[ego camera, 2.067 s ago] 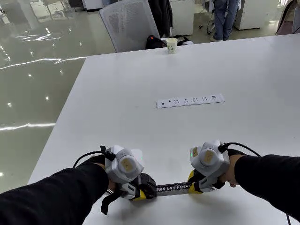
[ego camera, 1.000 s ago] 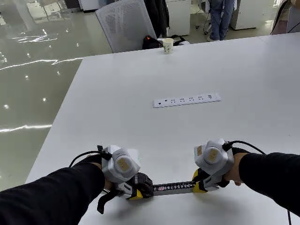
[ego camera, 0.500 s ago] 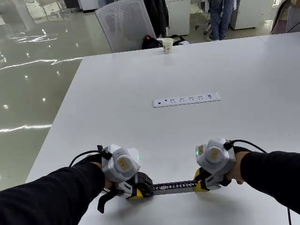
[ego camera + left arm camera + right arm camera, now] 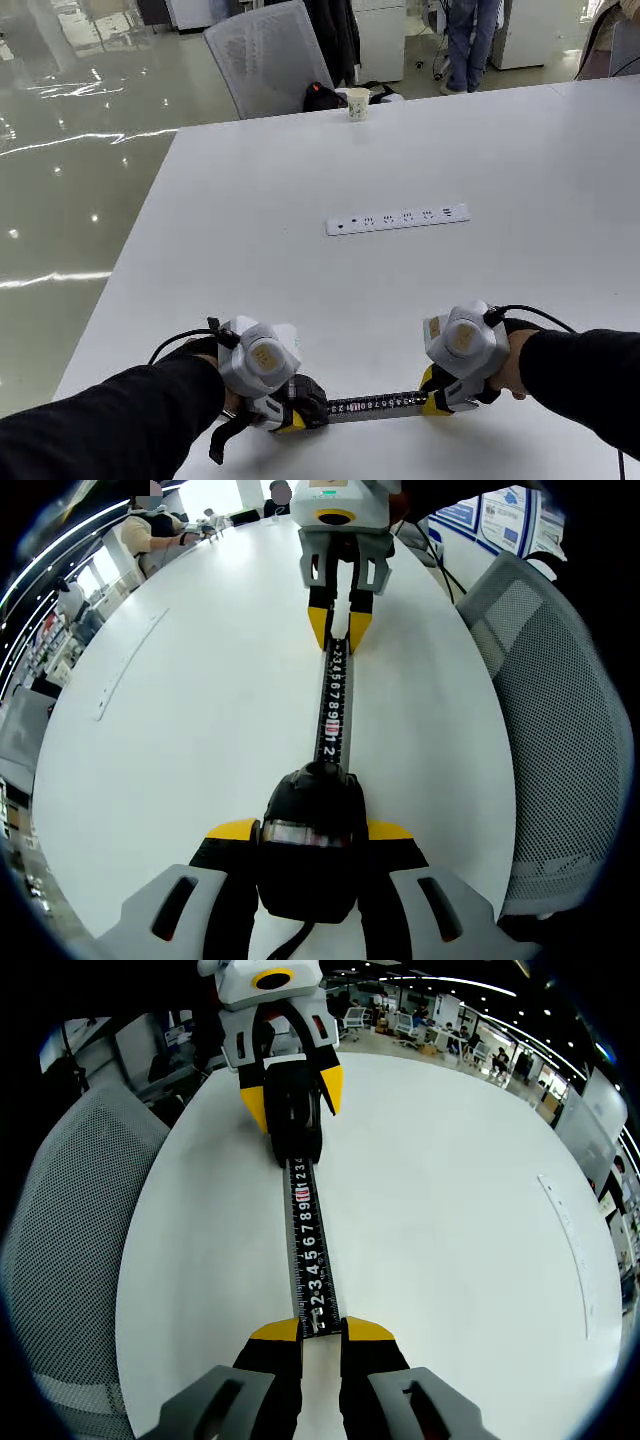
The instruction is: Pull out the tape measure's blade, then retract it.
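A black tape measure case (image 4: 313,852) sits between the yellow-tipped jaws of my left gripper (image 4: 312,830), which is shut on it near the table's front edge. Its numbered blade (image 4: 332,695) runs flat over the white table (image 4: 300,270) to my right gripper (image 4: 339,630). In the right gripper view, the right gripper (image 4: 320,1330) is shut on the blade's end, and the blade (image 4: 306,1245) leads back to the case (image 4: 293,1110). From the head view, the left gripper (image 4: 298,410), the blade (image 4: 375,405) and the right gripper (image 4: 432,403) lie in one line.
A white power strip (image 4: 398,219) lies mid-table. A paper cup (image 4: 357,103) stands at the far edge, with a grey mesh chair (image 4: 270,55) behind it. Another mesh chair (image 4: 70,1250) is close to the table's front edge.
My right gripper has moved to the right, away from the left one, and more of the blade shows between them. The left gripper has kept its hold on the case.
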`<act>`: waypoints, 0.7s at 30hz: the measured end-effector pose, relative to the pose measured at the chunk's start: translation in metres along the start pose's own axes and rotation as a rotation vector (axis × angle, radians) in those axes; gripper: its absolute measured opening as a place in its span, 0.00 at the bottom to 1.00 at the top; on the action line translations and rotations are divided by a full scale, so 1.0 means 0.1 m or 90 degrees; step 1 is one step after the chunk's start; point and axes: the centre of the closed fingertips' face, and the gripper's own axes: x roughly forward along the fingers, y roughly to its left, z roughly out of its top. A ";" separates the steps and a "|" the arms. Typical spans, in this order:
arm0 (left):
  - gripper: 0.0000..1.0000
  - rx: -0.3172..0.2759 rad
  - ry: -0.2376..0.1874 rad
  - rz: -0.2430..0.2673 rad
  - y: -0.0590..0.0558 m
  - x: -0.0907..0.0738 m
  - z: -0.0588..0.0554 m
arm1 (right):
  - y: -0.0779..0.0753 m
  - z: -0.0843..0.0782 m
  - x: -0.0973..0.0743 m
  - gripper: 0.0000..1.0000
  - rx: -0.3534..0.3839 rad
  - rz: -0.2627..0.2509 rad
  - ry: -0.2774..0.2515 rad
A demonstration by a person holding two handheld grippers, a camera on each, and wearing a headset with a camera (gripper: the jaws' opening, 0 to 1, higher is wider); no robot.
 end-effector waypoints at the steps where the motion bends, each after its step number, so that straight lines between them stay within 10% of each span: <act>1: 0.33 0.000 0.000 0.000 0.00 0.00 0.00 | 0.00 -0.01 -0.01 0.10 0.000 0.000 0.000; 21: 0.33 -0.004 -0.001 -0.001 -0.02 -0.01 -0.02 | -0.01 -0.17 -0.10 0.10 0.013 -0.006 0.012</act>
